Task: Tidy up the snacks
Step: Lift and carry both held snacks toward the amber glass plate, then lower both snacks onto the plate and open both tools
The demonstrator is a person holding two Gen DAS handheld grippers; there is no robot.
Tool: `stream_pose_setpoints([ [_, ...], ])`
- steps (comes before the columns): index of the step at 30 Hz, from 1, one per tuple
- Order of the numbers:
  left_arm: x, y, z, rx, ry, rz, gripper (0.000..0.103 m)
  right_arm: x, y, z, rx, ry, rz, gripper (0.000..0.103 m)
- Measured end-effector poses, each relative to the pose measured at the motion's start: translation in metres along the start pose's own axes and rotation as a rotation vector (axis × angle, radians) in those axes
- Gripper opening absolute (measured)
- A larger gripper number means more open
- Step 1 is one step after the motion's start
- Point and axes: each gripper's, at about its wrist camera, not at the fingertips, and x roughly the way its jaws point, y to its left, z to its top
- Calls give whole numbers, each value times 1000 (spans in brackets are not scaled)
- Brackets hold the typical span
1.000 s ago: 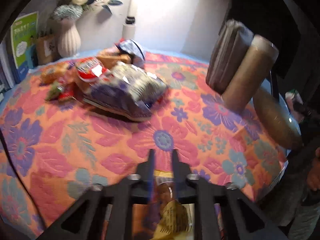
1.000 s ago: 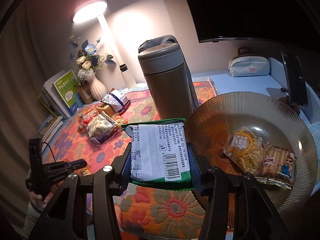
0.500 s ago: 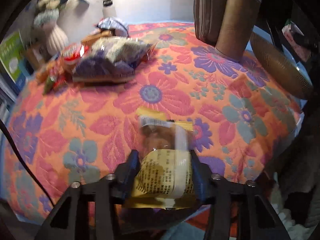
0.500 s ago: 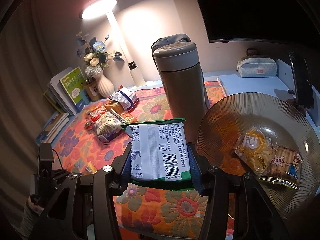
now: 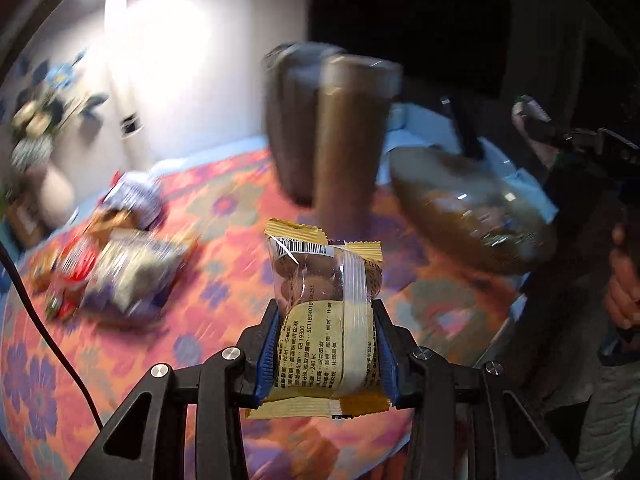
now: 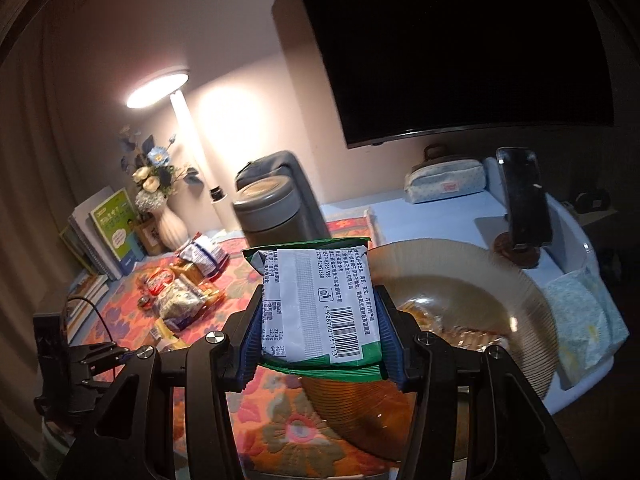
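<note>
Carrying both packets toward the amber glass plate, we should keep them level and let go low over its bowl. The left hand-held gripper, jaws closing, clamps a yellow, part-clear snack packet above the floral counter; the right hand-held gripper clamps a green-and-white packet.

Two tools, one glass plate, one flask, one vase, one lamp.

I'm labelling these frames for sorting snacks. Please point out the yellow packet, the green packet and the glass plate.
yellow packet (image 5: 326, 344), left wrist view, printed back panel.
green packet (image 6: 316, 308), right wrist view, white back label.
glass plate (image 6: 532, 304), right wrist view, ribbed right rim.
</note>
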Motion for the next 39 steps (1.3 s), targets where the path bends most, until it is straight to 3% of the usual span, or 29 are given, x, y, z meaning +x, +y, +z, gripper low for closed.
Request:
stream_pose_setpoints([
  [5, 19, -55, 46, 97, -31, -150, 41, 10, -57, 6, 153, 40, -121, 49],
  [12, 77, -113, 84, 188, 28, -248, 41, 47, -108, -6, 292, 154, -152, 49],
  [19, 118, -134, 92, 212, 79, -272, 42, 71, -123, -3, 314, 184, -175, 51],
  [20, 121, -135, 93, 206, 75, -261, 45, 73, -124, -2, 314, 182, -172, 52],
  [21, 122, -136, 95, 196, 64, -253, 56, 75, -125, -1, 314, 180, -167, 56],
  [22, 120, -133, 94, 186, 50, -257, 65, 75, -125, 0, 315, 178, -165, 60],
  [23, 118, -132, 94, 179, 40, -270, 67, 74, -125, 0, 313, 176, -160, 60],
  [31, 78, -110, 84, 167, -49, -280, 68, 61, -109, -4, 282, 159, -118, 60],
  [39, 34, -72, 68, 95, -100, -249, 68, 49, -57, -2, 200, 158, -6, 60],
])
